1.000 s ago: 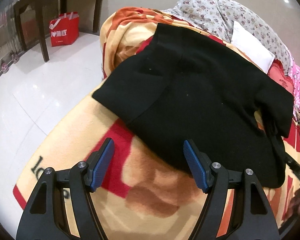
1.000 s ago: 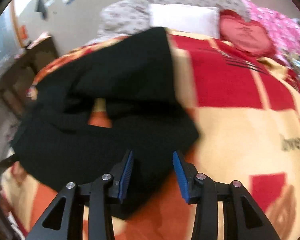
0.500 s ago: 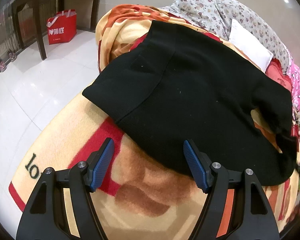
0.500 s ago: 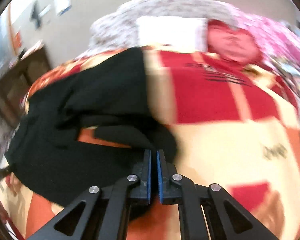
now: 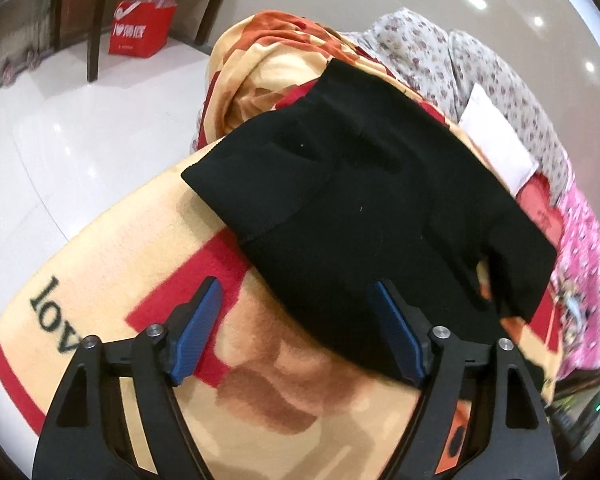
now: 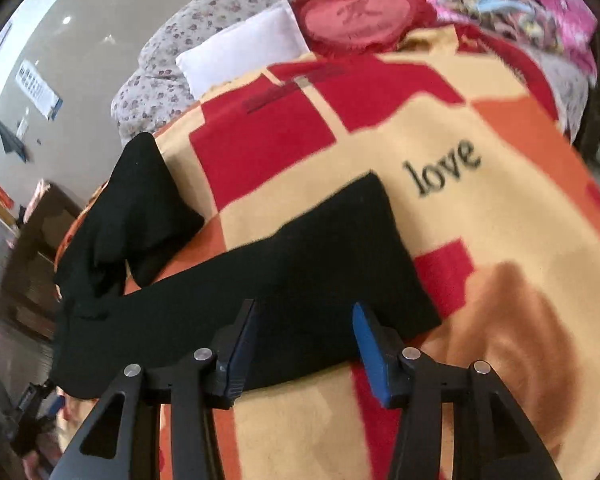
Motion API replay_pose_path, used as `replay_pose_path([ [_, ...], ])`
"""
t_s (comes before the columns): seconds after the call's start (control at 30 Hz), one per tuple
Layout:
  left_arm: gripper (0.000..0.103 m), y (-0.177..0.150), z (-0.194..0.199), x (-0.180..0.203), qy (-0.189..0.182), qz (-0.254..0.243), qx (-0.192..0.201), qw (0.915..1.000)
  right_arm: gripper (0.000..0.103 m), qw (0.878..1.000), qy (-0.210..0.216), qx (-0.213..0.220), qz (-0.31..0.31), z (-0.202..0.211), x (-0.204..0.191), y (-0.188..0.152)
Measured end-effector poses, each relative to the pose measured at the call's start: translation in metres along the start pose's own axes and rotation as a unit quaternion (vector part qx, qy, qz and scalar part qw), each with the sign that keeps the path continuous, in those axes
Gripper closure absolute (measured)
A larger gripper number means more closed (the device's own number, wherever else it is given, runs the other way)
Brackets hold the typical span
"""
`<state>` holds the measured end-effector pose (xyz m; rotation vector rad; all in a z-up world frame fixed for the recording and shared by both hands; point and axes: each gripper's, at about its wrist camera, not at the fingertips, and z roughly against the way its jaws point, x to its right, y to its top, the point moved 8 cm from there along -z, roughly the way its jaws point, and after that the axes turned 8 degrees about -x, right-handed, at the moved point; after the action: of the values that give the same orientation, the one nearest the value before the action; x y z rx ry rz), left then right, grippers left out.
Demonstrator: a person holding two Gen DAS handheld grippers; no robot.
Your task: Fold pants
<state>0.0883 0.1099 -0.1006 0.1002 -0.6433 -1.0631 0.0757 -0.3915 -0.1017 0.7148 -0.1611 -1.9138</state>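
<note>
Lying on the blanket [image 6: 500, 216], the pants [image 6: 260, 280] now show one leg stretched flat. Right tongs [image 6: 304, 340], clamped half a second ago, have opened and hold nothing; left tongs [image 5: 296, 332] gape, empty. Leg released; folding barely begun.

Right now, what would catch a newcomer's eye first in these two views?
The black pants stand out most, sprawled across the red, orange and cream "love" blanket on the bed, one leg stretched flat and the other bunched near the far edge. Both tools hover open just short of the fabric: the left tool by one end of the pants, the right tool at the stretched leg. Beyond the bed, a red shopping bag sits on the white floor.
</note>
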Motion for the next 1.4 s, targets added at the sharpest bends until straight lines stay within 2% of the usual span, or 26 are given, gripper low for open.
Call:
replay_pose_path([
  [0.13, 0.022, 0.01, -0.003, 0.001, -0.007, 0.017, 0.001, 0.9998, 0.056, 0.999, -0.033, 0.023, 0.002, 0.005, 0.021, -0.005],
  [0.23, 0.022, 0.017, -0.006, 0.002, -0.004, 0.024, 0.006, 0.9997, 0.056, 0.999, -0.042, 0.033, -0.007, 0.007, 0.033, -0.003],
  [0.3, 0.022, 0.018, -0.009, 0.007, -0.007, 0.02, 0.002, 0.9998, 0.055, 0.998, -0.049, 0.028, -0.009, 0.001, 0.037, -0.002],
  [0.4, 0.024, 0.015, -0.015, 0.022, -0.019, -0.004, -0.016, 0.9997, 0.055, 0.996, -0.071, 0.043, 0.029, -0.006, 0.028, 0.003],
  [0.43, 0.042, 0.014, -0.018, 0.027, -0.02, -0.018, -0.022, 0.9994, 0.057, 0.996, -0.069, 0.044, 0.038, -0.009, 0.024, 0.003],
  [0.47, 0.067, 0.011, -0.022, 0.032, -0.008, -0.032, -0.029, 0.999, 0.067, 0.996, -0.061, 0.046, 0.045, -0.012, 0.02, 0.004],
  [0.5, 0.077, 0.01, -0.024, 0.034, 0.005, -0.04, -0.029, 0.9988, 0.08, 0.997, -0.048, 0.045, 0.049, -0.016, 0.015, 0.004],
  [0.53, 0.089, 0.008, -0.026, 0.037, 0.009, -0.045, -0.028, 0.9986, 0.082, 0.997, -0.044, 0.047, 0.052, -0.018, 0.013, 0.005],
  [0.57, 0.092, 0.007, -0.026, 0.039, 0.007, -0.047, -0.023, 0.9986, 0.089, 0.997, -0.038, 0.049, 0.054, -0.019, 0.012, 0.006],
  [0.6, 0.093, 0.008, -0.025, 0.04, 0.006, -0.048, -0.021, 0.9986, 0.095, 0.998, -0.02, 0.047, 0.049, -0.018, 0.012, 0.007],
  [0.67, 0.094, 0.009, -0.012, 0.043, -0.004, -0.054, -0.008, 0.9985, 0.095, 0.998, 0.014, 0.046, 0.034, -0.012, 0.015, 0.008],
  [0.77, 0.094, 0.009, 0.015, 0.053, -0.038, -0.066, 0.005, 0.997, 0.096, 0.996, 0.019, 0.075, 0.037, 0.021, 0.021, 0.011],
  [0.83, 0.094, 0.006, 0.032, 0.059, -0.05, -0.085, 0.008, 0.9951, 0.096, 0.996, 0.036, 0.078, 0.037, 0.041, 0.023, 0.011],
  [1.03, 0.095, -0.02, 0.062, 0.054, -0.076, -0.099, -0.022, 0.9919, 0.096, 0.993, 0.034, 0.098, 0.052, 0.099, 0.031, -0.001],
  [1.13, 0.094, -0.039, 0.06, 0.039, -0.055, -0.11, -0.037, 0.9917, 0.096, 0.994, 0.01, 0.083, 0.065, 0.104, 0.038, -0.014],
  [1.2, 0.094, -0.051, 0.045, 0.025, -0.023, -0.122, -0.053, 0.9909, 0.096, 0.996, -0.012, 0.05, 0.07, 0.09, 0.047, -0.024],
  [1.27, 0.092, -0.06, 0.032, 0.012, -0.004, -0.112, -0.072, 0.9911, 0.095, 0.997, -0.042, 0.012, 0.066, 0.067, 0.058, -0.031],
  [1.33, 0.085, -0.065, 0.028, 0.002, 0.017, -0.113, -0.082, 0.9901, 0.094, 0.994, -0.095, -0.003, 0.06, 0.05, 0.073, -0.033],
  [1.4, 0.08, -0.063, 0.037, -0.006, 0.03, -0.111, -0.077, 0.9904, 0.091, 0.992, -0.111, -0.013, 0.055, 0.047, 0.077, -0.034],
])
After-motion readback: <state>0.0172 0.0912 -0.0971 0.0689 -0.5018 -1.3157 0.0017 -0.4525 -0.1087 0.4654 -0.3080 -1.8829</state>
